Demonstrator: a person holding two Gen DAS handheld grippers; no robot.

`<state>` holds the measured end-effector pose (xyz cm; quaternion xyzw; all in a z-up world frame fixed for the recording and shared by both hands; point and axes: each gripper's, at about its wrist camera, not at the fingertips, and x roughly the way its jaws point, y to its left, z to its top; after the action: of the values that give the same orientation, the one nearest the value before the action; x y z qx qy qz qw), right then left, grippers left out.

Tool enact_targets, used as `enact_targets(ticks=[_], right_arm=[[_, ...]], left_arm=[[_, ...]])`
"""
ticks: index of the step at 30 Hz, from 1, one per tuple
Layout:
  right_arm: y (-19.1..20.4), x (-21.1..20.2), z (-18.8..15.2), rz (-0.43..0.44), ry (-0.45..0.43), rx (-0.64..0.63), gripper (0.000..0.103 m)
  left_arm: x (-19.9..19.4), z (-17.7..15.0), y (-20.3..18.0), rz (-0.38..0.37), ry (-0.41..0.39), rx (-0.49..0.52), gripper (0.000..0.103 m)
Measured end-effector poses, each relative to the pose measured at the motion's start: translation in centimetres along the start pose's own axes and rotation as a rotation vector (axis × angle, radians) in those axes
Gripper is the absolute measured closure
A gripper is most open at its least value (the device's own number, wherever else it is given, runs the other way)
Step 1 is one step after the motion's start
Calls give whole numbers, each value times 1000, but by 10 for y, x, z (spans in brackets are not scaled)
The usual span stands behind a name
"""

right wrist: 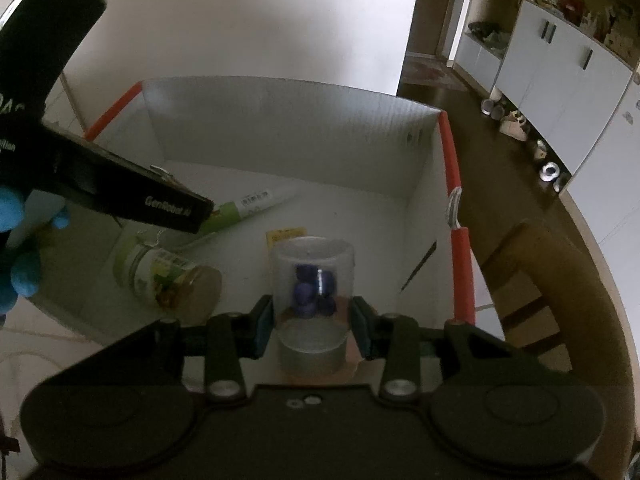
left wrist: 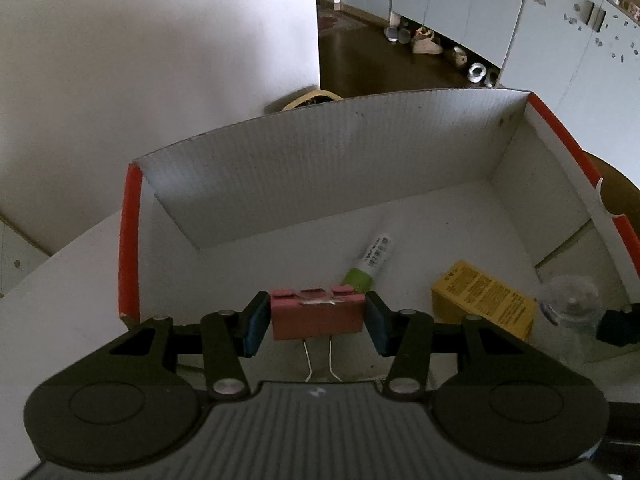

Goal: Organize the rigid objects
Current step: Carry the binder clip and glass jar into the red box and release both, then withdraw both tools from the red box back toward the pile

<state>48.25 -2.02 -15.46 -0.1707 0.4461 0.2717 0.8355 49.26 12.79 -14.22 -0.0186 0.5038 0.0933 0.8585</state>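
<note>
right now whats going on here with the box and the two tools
A person is sorting small items into a white cardboard box with red edges. The left tool holds a pink binder clip over the box's near side, and the right tool grips a clear jar with blue pieces inside. Already lying in the box are a green-capped white tube, a yellow packet and a green-labelled jar on its side.

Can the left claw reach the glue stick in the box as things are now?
Probably not yet. The left claw is shut on a pink binder clip, so it must drop that first. The way to the glue stick itself looks free: it lies just beyond the clip on the box floor.
</note>
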Motion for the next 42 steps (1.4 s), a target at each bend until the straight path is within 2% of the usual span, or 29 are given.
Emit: enact_targets(ticks=[8, 13, 17, 22, 24, 34, 42], right_arm=[[1, 3, 0, 3, 22, 13, 62], [1, 1, 0, 4, 23, 19, 60], [-1, -4, 0, 6, 16, 26, 57], [-1, -15, -1, 10, -4, 38, 46], [-1, -21, -2, 19, -13, 43, 42], [2, -65, -3, 39, -77, 59, 39], [6, -102, -12, 55, -127, 63, 30]], left_arm=[[5, 6, 4, -17, 33, -17, 53], [0, 4, 1, -6, 10, -10, 46], [-7, 2, 0, -16, -14, -22, 45], [-17, -1, 4, -28, -38, -42, 45], [-23, -2, 4, -34, -48, -48, 45], [-69, -15, -2, -43, -108, -53, 45], [-105, -29, -4, -56, -152, -54, 45]])
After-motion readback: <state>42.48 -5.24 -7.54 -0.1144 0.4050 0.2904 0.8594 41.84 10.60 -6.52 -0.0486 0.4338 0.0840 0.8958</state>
